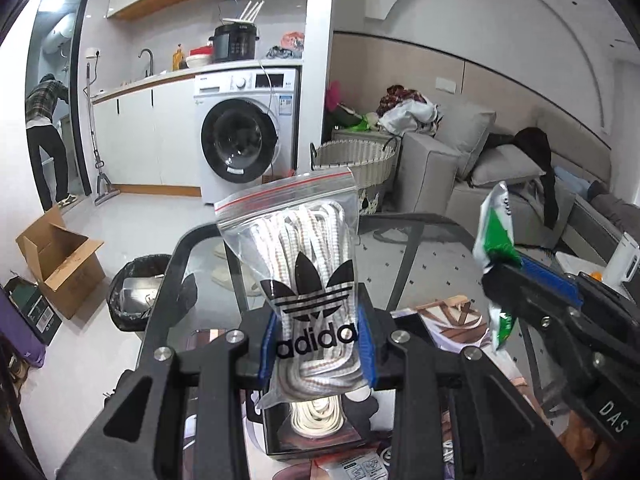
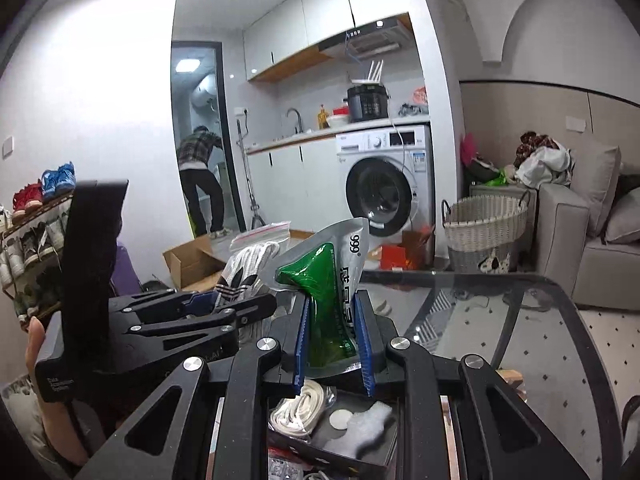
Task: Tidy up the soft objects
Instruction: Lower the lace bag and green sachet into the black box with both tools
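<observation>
Both grippers were loaded and lifted above the open black box [image 2: 376,458] that sat just below the jaws. The left gripper [image 1: 318,346] was clenched on a clear zip-top bag of white shoelaces with a black trefoil logo [image 1: 308,280], pinched low so most of the bag stood upright above the pads. The right gripper [image 2: 334,340] was clamped on a green-and-silver foil sachet [image 2: 330,292], which also rose above its jaws. To my eye, the sensible way on was to lower one item at a time straight down, keep the squeeze until it rested beside the loose cream laces [image 2: 298,412] already under the jaws, then release. Both tools were held level, side by side, left slightly ahead, over the glass table [image 2: 520,320].
</observation>
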`<state>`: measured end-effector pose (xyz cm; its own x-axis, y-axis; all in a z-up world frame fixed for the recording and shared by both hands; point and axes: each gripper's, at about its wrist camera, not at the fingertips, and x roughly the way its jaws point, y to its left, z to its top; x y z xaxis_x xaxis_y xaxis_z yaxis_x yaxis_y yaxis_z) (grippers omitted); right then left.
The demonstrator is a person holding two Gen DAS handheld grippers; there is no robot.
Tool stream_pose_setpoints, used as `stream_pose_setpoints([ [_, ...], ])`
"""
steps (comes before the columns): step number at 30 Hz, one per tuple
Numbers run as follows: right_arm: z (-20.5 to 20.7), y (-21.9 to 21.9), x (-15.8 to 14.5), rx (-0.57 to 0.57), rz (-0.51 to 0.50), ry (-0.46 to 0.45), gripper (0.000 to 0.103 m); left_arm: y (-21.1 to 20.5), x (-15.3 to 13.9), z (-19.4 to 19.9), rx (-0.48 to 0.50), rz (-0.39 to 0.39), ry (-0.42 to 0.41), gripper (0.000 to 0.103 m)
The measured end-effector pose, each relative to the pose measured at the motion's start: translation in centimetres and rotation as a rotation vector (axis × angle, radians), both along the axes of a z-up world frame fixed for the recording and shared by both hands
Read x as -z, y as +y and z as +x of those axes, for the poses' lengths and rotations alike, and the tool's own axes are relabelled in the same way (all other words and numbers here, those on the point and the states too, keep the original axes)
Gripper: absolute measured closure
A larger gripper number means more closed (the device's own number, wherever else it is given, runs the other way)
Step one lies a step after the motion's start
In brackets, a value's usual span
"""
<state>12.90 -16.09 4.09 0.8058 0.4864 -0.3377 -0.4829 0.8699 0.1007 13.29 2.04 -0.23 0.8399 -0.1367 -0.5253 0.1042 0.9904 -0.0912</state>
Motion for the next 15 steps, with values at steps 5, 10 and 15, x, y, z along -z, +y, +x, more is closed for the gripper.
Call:
stream_pose_setpoints([
  [5,2.8,0.3,1.3,0.021,-0.031,0.122,0.082,0.0,1.3,1.4,0.018,-0.017,0.098,0.071],
  [10,5.1,0.7,3.3,0.021,-0.061,0.245,0.082,-0.8,3.2,2.7,0.047,0.002,0.222,0.071],
  [15,7.1,0.6,6.3,0.014,-0.056,0.389,0.082,-1.2,4.3,3.4,0.042,0.017,0.292,0.071],
])
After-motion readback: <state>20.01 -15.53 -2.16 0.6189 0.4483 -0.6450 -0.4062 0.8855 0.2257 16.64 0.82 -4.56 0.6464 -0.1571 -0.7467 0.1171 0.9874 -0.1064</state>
